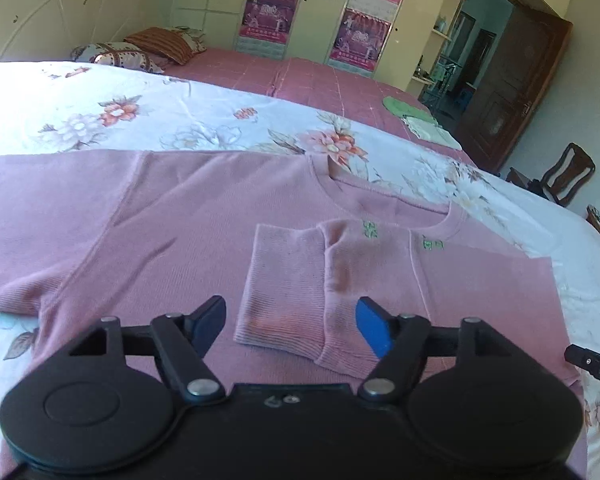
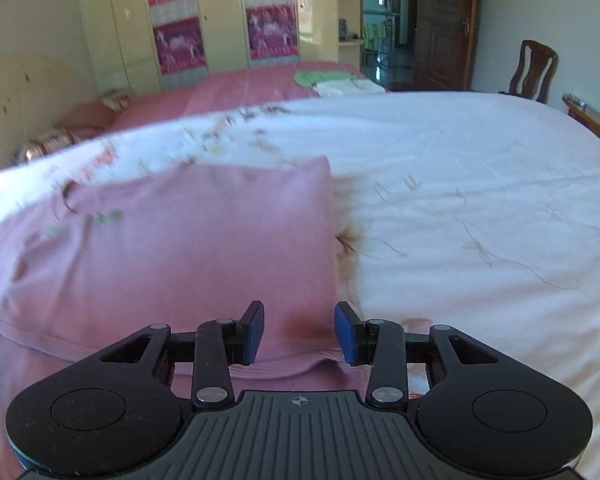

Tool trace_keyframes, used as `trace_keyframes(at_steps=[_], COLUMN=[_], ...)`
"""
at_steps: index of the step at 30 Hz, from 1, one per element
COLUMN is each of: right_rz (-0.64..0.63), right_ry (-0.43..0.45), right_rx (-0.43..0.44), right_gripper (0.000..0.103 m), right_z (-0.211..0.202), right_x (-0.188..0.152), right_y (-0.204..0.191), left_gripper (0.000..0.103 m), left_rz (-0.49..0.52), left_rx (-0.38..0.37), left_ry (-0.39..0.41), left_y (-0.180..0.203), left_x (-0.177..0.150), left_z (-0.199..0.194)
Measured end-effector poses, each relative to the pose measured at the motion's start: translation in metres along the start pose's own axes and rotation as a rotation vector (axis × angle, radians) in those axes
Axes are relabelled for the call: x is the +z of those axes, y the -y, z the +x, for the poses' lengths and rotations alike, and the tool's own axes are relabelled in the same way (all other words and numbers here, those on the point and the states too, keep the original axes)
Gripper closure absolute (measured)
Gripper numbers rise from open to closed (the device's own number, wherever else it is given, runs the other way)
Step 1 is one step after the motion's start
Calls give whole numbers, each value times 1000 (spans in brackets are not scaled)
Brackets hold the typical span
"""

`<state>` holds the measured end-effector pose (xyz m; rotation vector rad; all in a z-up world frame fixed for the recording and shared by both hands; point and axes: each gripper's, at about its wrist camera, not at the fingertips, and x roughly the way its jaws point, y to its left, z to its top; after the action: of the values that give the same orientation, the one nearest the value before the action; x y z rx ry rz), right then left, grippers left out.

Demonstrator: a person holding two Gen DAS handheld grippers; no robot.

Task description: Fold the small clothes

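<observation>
The left gripper (image 1: 290, 326) is matte black plastic with riveted linkage arms and flat blue pads; its jaws stand wide apart and grip nothing. Between and just past the pads lies the ribbed cuff (image 1: 280, 284) of a sleeve, a squared band of fine knit folded inward across the chest of the pink sweater (image 1: 148, 220). The right gripper (image 2: 299, 332) is of the same build, with a grooved grey plate at its base; its jaws are parted more narrowly and also hold nothing, though the garment's folded lower corner sits between the pads, apparently not pinched.

The pink sweater is soft, finely ribbed cotton, spread flat on a white floral bedsheet (image 1: 204, 120) whose printed blossoms are orange and mauve. The left view shows the round neckline, small green embroidery near the collar, the other sleeve still stretched out to the side, and a black edge of the other tool at the frame's right margin. The right view shows instead the straight folded side edge (image 2: 331, 240) of the garment, a brownish mark on the cloth near the pads, and a wide stretch of bare sheet beyond; this view is motion-blurred, so the sheet's print reads only as faint lines.

Farther off, both views show a pink checked bedspread (image 1: 300, 76), cream wardrobe doors with magenta posters (image 2: 176, 40), a dark wooden door (image 2: 444, 24) and a carved wooden chair (image 2: 534, 68).
</observation>
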<state>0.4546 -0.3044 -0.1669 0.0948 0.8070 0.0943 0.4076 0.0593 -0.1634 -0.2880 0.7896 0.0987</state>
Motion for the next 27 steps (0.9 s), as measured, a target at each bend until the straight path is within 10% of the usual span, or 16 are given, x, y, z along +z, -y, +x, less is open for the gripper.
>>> trace_keyframes(at_steps=[13, 27], right_rz=[-79, 149], right_ry=[-23, -44], right_rx=[143, -50], right_gripper=[64, 64], right_z=[30, 105], right_x=[8, 77], right_y=[-65, 46], left_gripper=[29, 35], left_rz=[-107, -4], left_rx=[218, -15], left_ry=[56, -4], left_y=[-84, 17], left_x=[-13, 0], left_z=[-72, 29])
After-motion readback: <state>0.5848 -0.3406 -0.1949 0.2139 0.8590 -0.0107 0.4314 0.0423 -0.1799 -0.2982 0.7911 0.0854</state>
